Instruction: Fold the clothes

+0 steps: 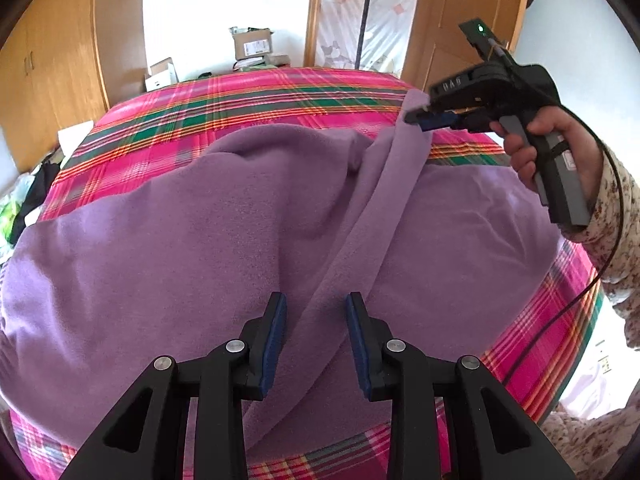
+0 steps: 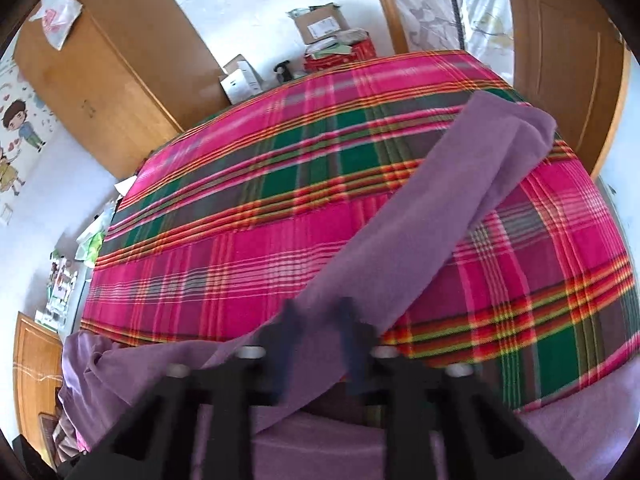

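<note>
A purple fleece garment (image 1: 200, 240) lies spread over a pink and green plaid bedsheet (image 1: 240, 96). One long purple sleeve (image 1: 384, 208) rises from it toward the upper right. My right gripper (image 1: 414, 118) is shut on that sleeve and holds it above the bed. In the right wrist view the sleeve (image 2: 440, 208) runs between the blurred fingers of the right gripper (image 2: 318, 320) and stretches out over the bedsheet (image 2: 240, 220). My left gripper (image 1: 316, 316) stands open low over the garment, with the sleeve's lower fold lying between its fingers.
A person's hand (image 1: 536, 144) in a floral sleeve holds the right tool, with a black cable (image 1: 560, 312) trailing down. Wooden wardrobes (image 1: 52, 80) stand at left, cardboard boxes (image 1: 252, 44) beyond the bed, a wooden door (image 1: 460, 20) at right. Clutter (image 1: 24, 200) lies beside the bed's left edge.
</note>
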The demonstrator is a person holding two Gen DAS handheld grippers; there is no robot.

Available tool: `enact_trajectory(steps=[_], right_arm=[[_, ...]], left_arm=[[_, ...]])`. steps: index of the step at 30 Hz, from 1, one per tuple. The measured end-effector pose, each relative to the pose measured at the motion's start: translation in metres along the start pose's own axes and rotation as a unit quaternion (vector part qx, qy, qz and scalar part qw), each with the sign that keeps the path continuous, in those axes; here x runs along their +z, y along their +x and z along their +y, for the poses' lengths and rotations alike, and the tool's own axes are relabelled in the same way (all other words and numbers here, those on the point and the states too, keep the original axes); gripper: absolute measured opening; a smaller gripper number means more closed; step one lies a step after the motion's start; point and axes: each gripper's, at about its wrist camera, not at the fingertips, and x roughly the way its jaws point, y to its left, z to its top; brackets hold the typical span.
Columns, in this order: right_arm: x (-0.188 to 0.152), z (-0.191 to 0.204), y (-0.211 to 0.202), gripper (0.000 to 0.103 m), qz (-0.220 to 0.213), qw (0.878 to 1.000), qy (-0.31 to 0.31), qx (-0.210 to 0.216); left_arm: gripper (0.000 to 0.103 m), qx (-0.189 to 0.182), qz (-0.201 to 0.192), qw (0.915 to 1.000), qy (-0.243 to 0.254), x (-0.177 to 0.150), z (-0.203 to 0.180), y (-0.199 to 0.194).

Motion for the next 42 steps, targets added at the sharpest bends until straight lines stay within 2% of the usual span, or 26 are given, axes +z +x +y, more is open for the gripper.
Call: enact_trajectory(steps=[7,14,17,19,20,21,24,29,33,42], right_arm=[[-0.008,-0.005,-0.019,0.002,-0.020,1.000,-0.018,-0.016],[-0.017,-0.008,-0.030,0.002,-0.032,0.999,-0.030,-0.031],[-0.013,-0.002,-0.028,0.006,-0.028,0.999,-0.031,-0.017],[-0.010,0.007,-0.027,0.024,-0.031,0.998,-0.045,-0.019],[-0.008,0.014,-0.025,0.038,-0.031,0.998,-0.055,-0.027],[-0.007,0.021,-0.023,0.043,-0.029,0.997,-0.067,-0.033],[0.005,0.032,-0.014,0.043,-0.025,0.994,-0.080,-0.066],[0.033,0.019,0.003,0.043,-0.001,0.993,-0.028,-0.112],[0.046,0.008,0.016,0.043,0.016,0.989,-0.013,-0.148],[0.041,0.017,0.021,0.043,0.030,0.987,-0.016,-0.159]], left_arm=[[0.032,-0.010,0.002,0.9999,-0.001,-0.002,-0.001,0.000],[0.032,-0.015,0.008,0.9998,-0.008,-0.005,0.000,0.001],[0.032,-0.021,0.009,0.9997,-0.004,-0.005,-0.004,0.001],[0.032,-0.027,0.006,0.9996,-0.002,-0.004,-0.006,0.000],[0.032,-0.029,0.006,0.9996,-0.001,-0.004,-0.007,0.000],[0.032,-0.031,0.005,0.9995,-0.002,-0.004,-0.007,0.000],[0.032,-0.033,0.010,0.9994,-0.006,-0.005,-0.007,0.003],[0.032,-0.034,0.010,0.9994,0.000,-0.006,-0.010,0.004],[0.032,-0.038,0.012,0.9992,0.001,-0.006,-0.010,0.006],[0.032,-0.048,0.011,0.9988,-0.002,-0.006,-0.007,0.007]])
